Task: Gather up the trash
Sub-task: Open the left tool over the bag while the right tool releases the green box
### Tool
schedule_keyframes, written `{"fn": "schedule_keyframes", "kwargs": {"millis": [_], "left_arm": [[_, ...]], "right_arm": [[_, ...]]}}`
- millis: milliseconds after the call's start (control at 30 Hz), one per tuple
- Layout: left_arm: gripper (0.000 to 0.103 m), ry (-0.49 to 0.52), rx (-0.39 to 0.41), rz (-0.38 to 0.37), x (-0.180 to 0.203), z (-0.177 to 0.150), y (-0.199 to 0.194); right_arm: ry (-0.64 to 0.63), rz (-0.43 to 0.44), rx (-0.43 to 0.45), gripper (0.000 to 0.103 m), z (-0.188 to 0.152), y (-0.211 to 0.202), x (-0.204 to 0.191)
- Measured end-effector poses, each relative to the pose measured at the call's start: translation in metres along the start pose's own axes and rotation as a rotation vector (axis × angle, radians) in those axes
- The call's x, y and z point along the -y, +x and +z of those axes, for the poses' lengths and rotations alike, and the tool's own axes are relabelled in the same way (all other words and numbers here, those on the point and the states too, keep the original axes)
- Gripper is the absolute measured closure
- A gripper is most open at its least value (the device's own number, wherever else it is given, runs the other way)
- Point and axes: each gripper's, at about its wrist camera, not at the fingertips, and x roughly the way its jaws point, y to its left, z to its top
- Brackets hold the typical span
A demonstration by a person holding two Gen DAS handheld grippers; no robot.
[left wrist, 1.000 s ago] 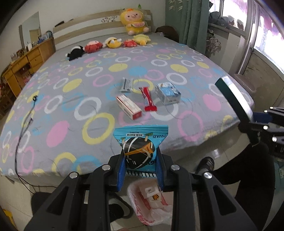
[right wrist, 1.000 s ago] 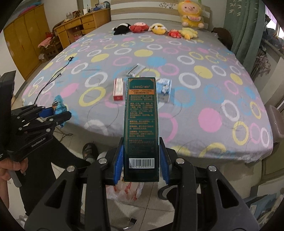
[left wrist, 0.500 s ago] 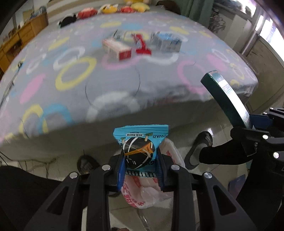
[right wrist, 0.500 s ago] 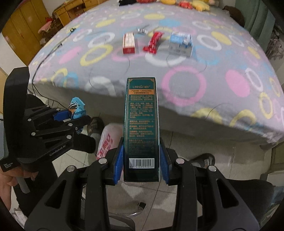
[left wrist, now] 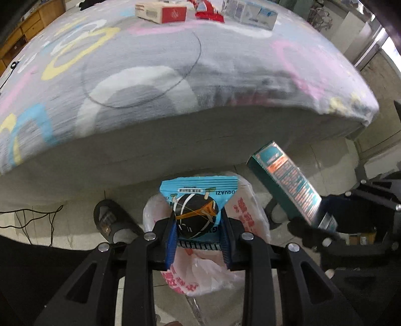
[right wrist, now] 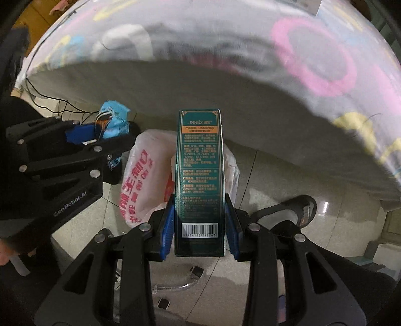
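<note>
Left tongs: clamped on the blue snack packet, blue pads pressing both its sides, packet standing upright between them.
Right tongs: squeezed onto the dark green box at its barcode end, box sticking straight out ahead.
Trash bag: white plastic with red print, sitting on the tiled floor right by the foot of the bed; mouth looks open, can't really tell what's inside.
Where the trash is: both held pieces hang over the bag, the packet over its left part and the green box tilted in from the right side, tip near the bag's rim.
On the bed: red-and-white carton, red wrapper and a light blue box lying near each other, well apart from the tongs.
Around: black slipper just left of the bag, another slipper on the right, black cable trailing on the floor under the bed edge.
In the way: pretty blurry, but only the bed's overhang sits close above the bag.
</note>
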Motion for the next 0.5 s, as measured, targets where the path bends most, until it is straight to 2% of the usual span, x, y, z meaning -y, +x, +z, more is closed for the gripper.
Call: {"fn": "schedule_keyframes", "kwargs": {"millis": [100,200,500], "left_arm": [[0.074,0.007,-0.012,0.001,0.003,-0.004,0.017],[0.074,0.028,-0.044,0.040,0.002,-0.012,0.038],[0.074,0.060,-0.216,0.069,-0.006,-0.038,0.100]], "right_arm": [[0.009,0.016,-0.031,0.069,0.002,0.023,0.002],[0.020,0.030,-0.067,0.069,-0.001,0.048,0.005],[0.023,0.029,-0.144,0.069,-0.001,0.101,0.003]]}}
